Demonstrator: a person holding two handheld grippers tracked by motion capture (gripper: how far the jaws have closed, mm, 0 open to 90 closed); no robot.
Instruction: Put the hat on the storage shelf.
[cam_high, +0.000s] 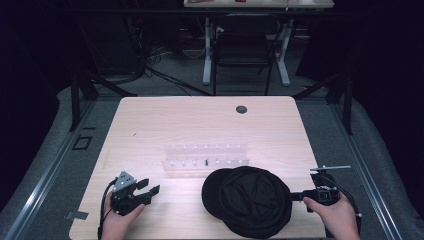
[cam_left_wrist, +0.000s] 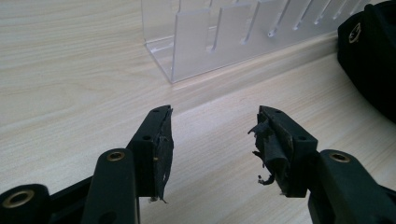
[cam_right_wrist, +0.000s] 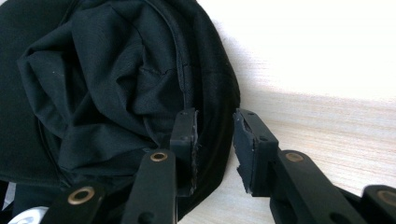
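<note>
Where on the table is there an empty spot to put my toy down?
The far half of the table, behind the clear rack, is bare apart from a small dark round spot. The near side is crowded: black cap, left gripper and right gripper.

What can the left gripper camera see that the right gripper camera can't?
The left gripper view alone shows the clear plastic rack with its row of slots, standing on the table beyond the left gripper, whose fingers are apart with nothing between them.

The right gripper view alone shows the right gripper with its fingers apart on either side of the black cap's edge, and the crumpled folds of the cap's cloth up close.

Both show the light wooden table and some of the black cap, which sits at the far right edge of the left gripper view.
</note>
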